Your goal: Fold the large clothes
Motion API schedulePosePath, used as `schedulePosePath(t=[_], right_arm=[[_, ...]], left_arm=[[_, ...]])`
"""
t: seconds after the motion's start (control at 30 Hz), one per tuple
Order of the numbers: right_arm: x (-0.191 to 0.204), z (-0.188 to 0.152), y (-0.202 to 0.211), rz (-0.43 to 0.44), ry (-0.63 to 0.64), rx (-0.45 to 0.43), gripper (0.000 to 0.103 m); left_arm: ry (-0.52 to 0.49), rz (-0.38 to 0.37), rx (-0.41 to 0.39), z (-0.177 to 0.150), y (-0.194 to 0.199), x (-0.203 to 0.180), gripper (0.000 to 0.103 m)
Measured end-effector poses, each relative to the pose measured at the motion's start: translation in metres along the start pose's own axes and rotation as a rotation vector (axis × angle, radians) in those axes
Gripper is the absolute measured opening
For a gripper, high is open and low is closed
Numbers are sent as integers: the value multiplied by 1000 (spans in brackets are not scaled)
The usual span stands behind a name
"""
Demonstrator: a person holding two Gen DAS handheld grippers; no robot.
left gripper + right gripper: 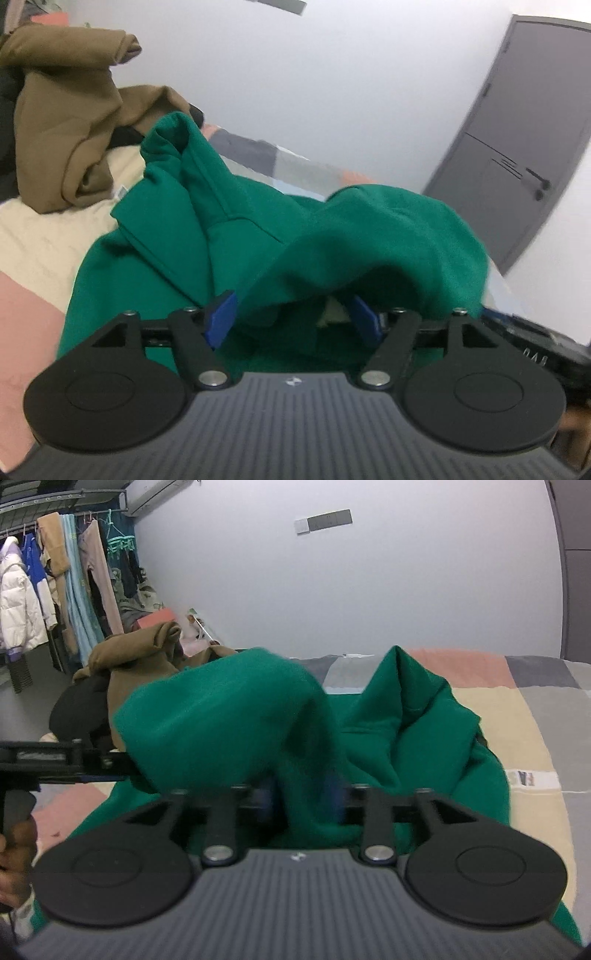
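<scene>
Left wrist: the left gripper [291, 317] is standing wide, green garment [258, 236] lying loose between its pads on the bed [44, 236]. Right wrist: the right gripper [303, 797] is half open around a fold, apparently released. Folding is looking partly done, still rumpled.

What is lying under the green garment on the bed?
The green garment rests on a patchwork bedspread of cream, pink and grey patches, which shows around its edges. Whatever lies directly beneath its bunched middle is covered by the fabric and cannot be seen.
</scene>
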State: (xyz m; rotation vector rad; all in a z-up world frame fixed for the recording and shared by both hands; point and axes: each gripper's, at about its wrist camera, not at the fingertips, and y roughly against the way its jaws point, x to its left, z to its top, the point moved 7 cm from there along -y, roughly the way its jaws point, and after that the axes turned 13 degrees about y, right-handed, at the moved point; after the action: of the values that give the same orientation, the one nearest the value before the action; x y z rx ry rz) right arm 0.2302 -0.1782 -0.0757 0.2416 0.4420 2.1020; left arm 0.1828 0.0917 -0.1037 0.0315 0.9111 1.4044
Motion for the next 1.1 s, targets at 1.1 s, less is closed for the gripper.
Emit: schedulePosePath(t=[1.1], right_arm=[[-2, 17, -38, 147, -156, -90, 53]], left_arm=[[53, -197, 36, 13, -32, 11, 77]])
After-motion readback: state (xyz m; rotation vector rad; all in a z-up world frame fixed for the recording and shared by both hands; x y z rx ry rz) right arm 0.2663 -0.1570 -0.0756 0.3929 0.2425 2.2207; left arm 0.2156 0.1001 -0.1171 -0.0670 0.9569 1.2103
